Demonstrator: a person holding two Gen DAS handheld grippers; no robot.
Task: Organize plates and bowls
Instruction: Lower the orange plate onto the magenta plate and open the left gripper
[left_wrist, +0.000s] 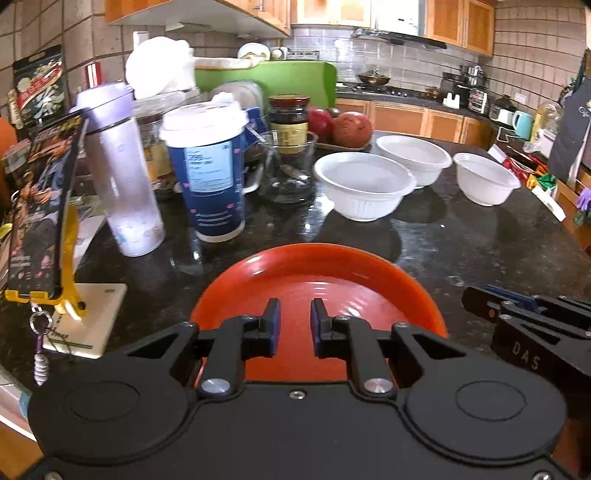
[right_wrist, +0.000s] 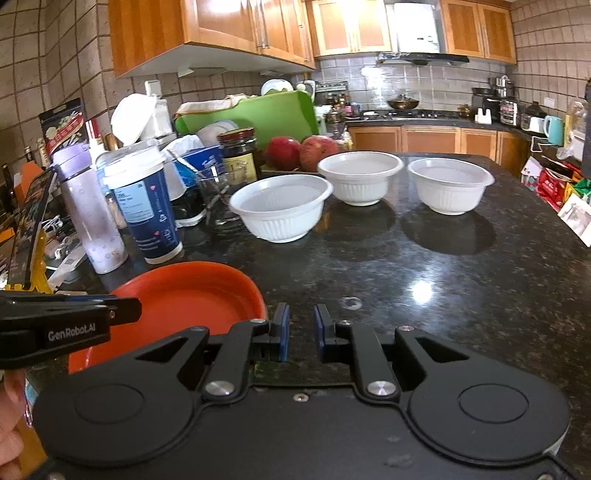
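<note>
Your orange plate is round, glossy and shallow with a raised rim, and it lies flat near the near edge of the dark speckled tabletop. Three white ribbed bowls stand upright further in toward the far edge, apart from one another, and all look empty. Your left tool hovers over the plate's near side, jaws parted with a narrow gap and holding nothing. Your right tool sits just beside the plate's right rim, over bare tabletop, its blue pads likewise parted and empty. Both tools point level toward the far edge, side by side. Cups and a jar crowd the left edge.
</note>
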